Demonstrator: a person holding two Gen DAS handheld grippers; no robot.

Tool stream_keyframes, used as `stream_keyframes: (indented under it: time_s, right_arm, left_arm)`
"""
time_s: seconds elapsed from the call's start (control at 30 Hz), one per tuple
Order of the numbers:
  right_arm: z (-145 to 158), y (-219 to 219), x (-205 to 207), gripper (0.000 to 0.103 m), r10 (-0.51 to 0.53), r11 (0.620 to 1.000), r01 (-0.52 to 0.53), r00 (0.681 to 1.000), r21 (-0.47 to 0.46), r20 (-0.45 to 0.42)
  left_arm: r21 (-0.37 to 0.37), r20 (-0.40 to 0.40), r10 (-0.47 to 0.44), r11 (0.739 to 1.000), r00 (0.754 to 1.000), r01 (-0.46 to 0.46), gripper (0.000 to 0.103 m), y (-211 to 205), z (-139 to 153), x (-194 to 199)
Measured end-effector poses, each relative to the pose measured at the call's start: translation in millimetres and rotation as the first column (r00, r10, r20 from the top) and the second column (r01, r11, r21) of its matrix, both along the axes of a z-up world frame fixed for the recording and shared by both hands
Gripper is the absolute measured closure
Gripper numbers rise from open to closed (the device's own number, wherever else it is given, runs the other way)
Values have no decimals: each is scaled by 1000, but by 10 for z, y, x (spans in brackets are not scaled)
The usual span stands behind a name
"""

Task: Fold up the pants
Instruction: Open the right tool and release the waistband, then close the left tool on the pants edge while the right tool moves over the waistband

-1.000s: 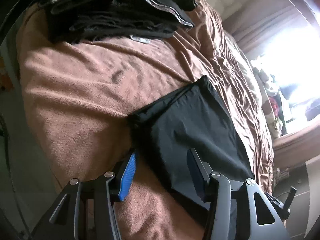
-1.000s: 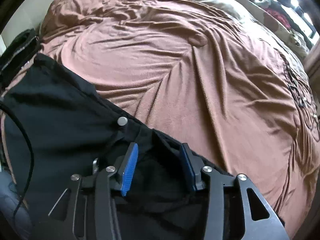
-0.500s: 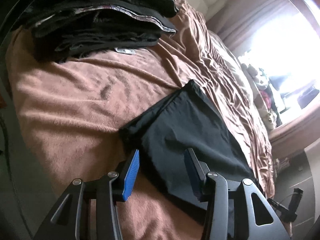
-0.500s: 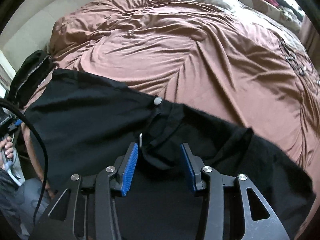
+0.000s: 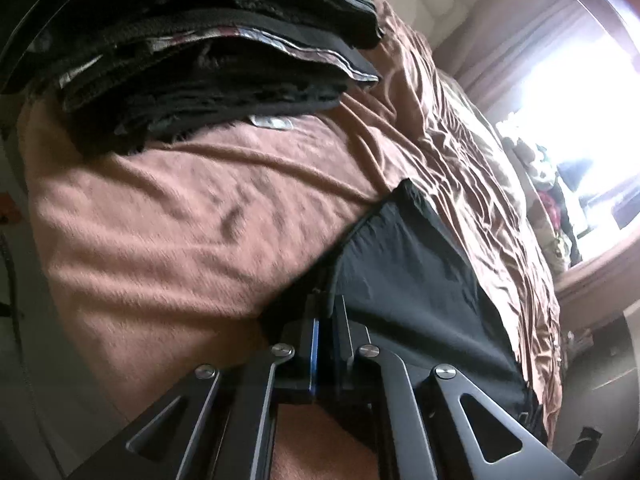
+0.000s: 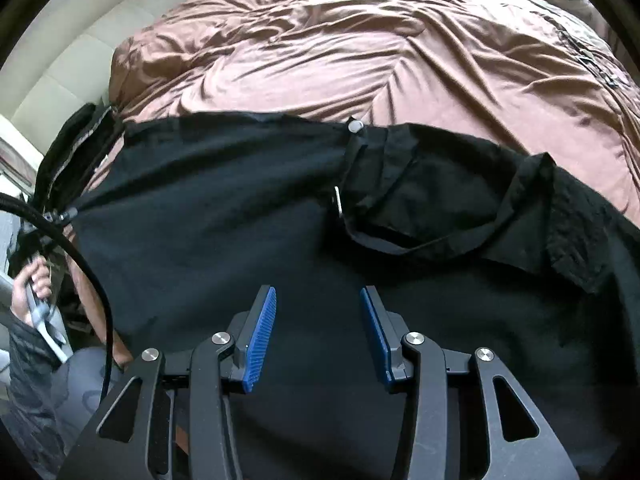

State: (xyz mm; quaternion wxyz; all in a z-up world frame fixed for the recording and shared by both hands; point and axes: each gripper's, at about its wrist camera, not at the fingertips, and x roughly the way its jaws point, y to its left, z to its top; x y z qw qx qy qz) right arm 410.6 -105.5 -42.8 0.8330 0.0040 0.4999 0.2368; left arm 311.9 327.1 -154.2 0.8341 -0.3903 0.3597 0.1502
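Two grippers working: your left gripper [image 5: 325,312] is pinching the hem end of the pants [image 6: 248,216], which are lying lengthwise along the bed [image 6: 360,52]; your right gripper [image 6: 318,320] is hovering wide open just short of the waistband.

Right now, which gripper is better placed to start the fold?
Left. The left gripper is shut on the pants hem edge, ready to lift. The right gripper is open above the waist, gripping nothing.
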Motion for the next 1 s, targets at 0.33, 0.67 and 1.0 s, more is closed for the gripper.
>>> stream_keyframes:
  time_s: [0.33, 0.67, 1.0]
  right_arm:
    - [-145, 117, -42, 62, -2, 1000, 2, 1000, 6, -26]
    - [-208, 132, -126, 62, -26, 999, 27, 999, 38, -33]
    - [-247, 76, -236, 62, -52, 995, 55, 998, 79, -37]
  left_arm:
    - [-95, -23, -2, 996, 1000, -1, 80, 93, -78, -130]
    - [-189, -18, 0, 982, 1000, -3, 55, 107, -213, -185]
    - [-256, 92, -29, 965, 995, 52, 55, 193, -347, -31]
